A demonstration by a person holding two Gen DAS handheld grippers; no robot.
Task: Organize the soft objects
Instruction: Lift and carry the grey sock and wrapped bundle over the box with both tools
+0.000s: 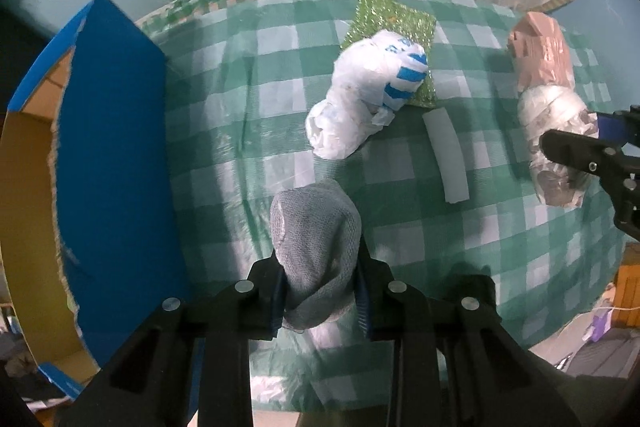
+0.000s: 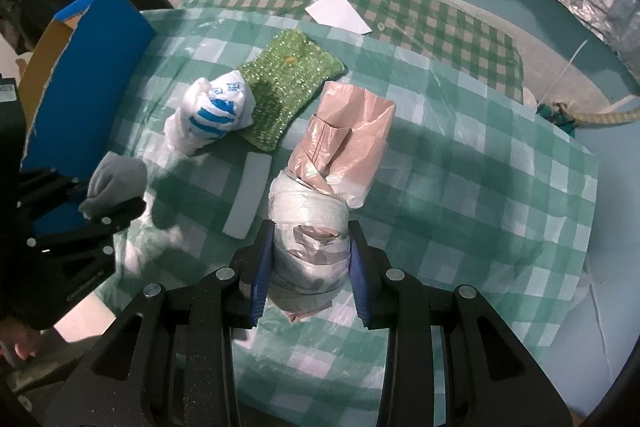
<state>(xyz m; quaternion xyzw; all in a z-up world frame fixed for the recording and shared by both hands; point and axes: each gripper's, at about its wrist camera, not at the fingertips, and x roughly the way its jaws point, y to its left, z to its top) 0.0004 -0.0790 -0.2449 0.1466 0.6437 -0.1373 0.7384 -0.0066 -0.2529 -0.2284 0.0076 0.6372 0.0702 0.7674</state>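
The left gripper (image 1: 320, 297) is clamped on a grey sock (image 1: 316, 251), the rolled bundle squeezed between its blue pads and held just above the checked tablecloth (image 1: 224, 131), near the tabletop's left edge. Beside it, along that left edge, stands a blue cardboard box (image 1: 116, 163) with its open top showing a brown inside.

The right gripper (image 2: 308, 269) has its fingers pressed against both sides of a pink plastic bag bundle (image 2: 340, 147) — the near end is wrapped in clear and whitish film, and that wrapped end sits between the pads. The bundle lies on the tablecloth toward the tabletop's right side in the left wrist view.

Near the middle of the tabletop a white plastic bag with blue stripes (image 1: 368, 91) lies partly on a sparkly green pad (image 1: 394, 23), touching it. A flat white strip (image 1: 446, 155) lies between that bag and the pink bundle, apart from both. A white sheet of paper (image 2: 338, 13) rests toward the far edge.
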